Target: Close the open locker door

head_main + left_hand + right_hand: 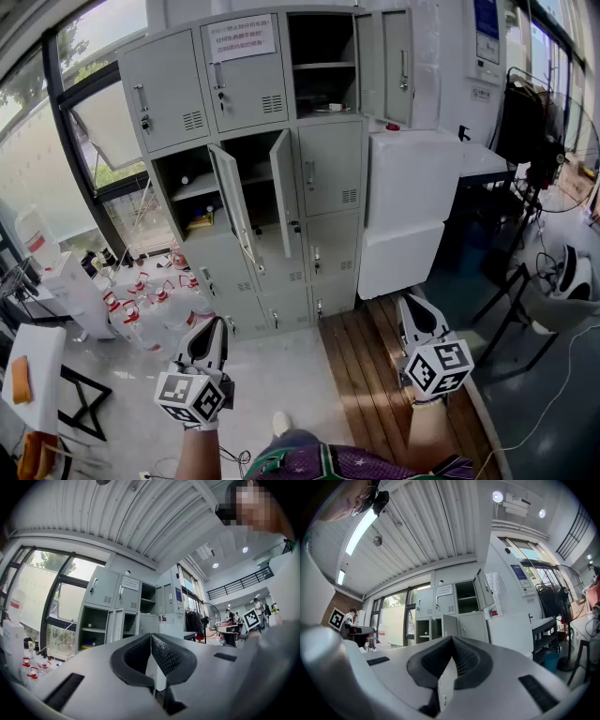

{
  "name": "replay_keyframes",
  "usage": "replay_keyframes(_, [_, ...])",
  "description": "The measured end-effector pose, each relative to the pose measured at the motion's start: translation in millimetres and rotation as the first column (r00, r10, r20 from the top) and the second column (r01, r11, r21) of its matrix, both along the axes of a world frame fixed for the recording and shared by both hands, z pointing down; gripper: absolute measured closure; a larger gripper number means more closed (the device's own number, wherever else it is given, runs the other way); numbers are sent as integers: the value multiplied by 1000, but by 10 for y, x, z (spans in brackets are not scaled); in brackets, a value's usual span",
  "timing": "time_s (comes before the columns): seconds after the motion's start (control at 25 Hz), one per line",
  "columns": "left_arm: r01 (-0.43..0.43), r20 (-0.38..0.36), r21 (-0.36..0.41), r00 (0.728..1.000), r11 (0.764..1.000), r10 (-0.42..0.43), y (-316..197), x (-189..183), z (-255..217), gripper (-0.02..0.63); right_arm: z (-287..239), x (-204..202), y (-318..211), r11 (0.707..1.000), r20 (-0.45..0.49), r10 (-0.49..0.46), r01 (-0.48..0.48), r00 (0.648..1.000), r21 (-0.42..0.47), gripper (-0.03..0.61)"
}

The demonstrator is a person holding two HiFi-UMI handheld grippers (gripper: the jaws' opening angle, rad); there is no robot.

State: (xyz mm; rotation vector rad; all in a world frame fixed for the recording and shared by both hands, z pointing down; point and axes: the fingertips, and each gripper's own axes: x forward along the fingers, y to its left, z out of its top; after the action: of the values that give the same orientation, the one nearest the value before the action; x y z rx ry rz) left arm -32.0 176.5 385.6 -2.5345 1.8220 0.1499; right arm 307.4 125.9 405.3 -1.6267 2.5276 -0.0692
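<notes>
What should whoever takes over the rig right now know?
Left gripper: shut, empty, level, well short of the lockers.
Right gripper: shut, empty, level.
Open: left middle door, right middle door, top right door.
Done: nothing, no door touched.
Left: step up and push an open door shut; which one is meant is unclear.

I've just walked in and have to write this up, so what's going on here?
A person faces a bank of grey lockers, some way short of it, a gripper in each hand. The left gripper and right gripper are both shut, nothing between their fingers. In the second row the left door and the middle door hang open, and a top compartment is open too. Neither gripper touches a door.
</notes>
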Motion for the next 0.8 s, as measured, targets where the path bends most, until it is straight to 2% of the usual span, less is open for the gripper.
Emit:
replay_keyframes(0.36, [-11,1,-5,1000,1000,11,60,30,-8,589,8,-120,24,999,-7,-31,31,999,-9,574])
replay_keyframes(0.8, [17,10,2,1000,1000,-17,148,-50,-27,590,-38,-224,60,999,-28,-35,35,999,17,574])
